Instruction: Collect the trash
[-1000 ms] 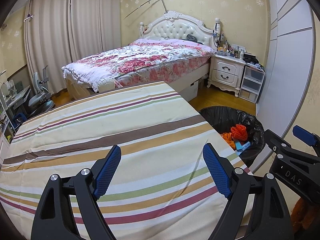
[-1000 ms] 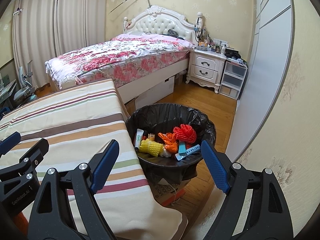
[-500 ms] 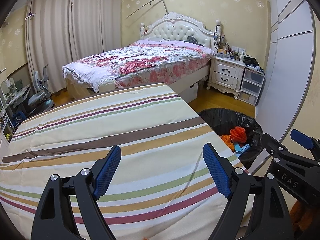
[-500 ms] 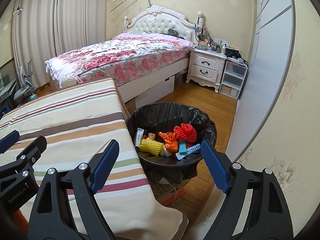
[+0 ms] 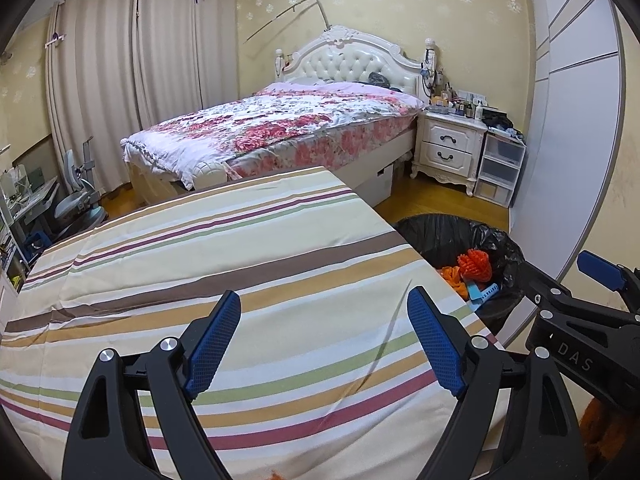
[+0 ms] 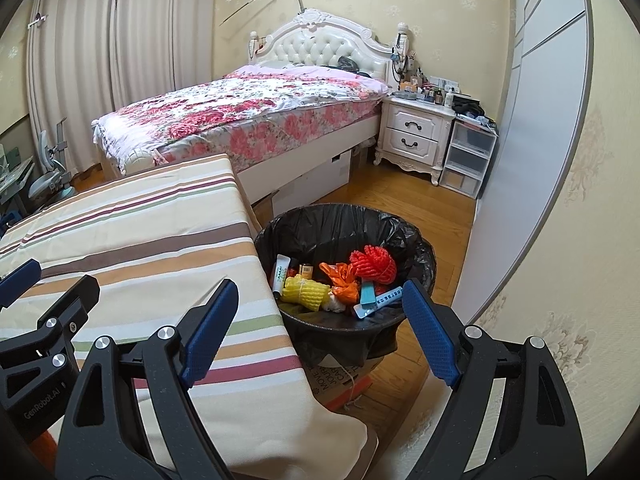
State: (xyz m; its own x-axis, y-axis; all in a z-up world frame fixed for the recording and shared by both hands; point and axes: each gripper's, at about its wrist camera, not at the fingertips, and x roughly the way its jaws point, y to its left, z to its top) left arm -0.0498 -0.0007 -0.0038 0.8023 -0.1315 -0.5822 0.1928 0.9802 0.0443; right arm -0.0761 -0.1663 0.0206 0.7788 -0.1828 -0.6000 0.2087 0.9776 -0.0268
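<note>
A round bin with a black liner [image 6: 344, 220] stands on the floor at the right edge of the striped table [image 6: 140, 240]. It holds several pieces of trash: a red mesh ball [image 6: 373, 266], an orange bag [image 6: 340, 278], a yellow mesh piece [image 6: 304, 290], a white tube [image 6: 280, 270] and a blue strip [image 6: 380, 300]. My right gripper [image 6: 320, 328] is open and empty, just in front of the bin. My left gripper [image 5: 326, 344] is open and empty over the striped cloth [image 5: 200, 260]. The bin also shows in the left wrist view [image 5: 492, 240].
A bed with a floral cover [image 6: 248, 116] stands behind the table. A white nightstand [image 6: 416, 136] and plastic drawers [image 6: 468, 156] are at the back right. A pale wardrobe wall [image 6: 532, 140] runs along the right. A cardboard piece [image 6: 340, 380] lies under the bin.
Both views have shifted only slightly; the left gripper has drifted a little. Both grippers stay open and empty.
</note>
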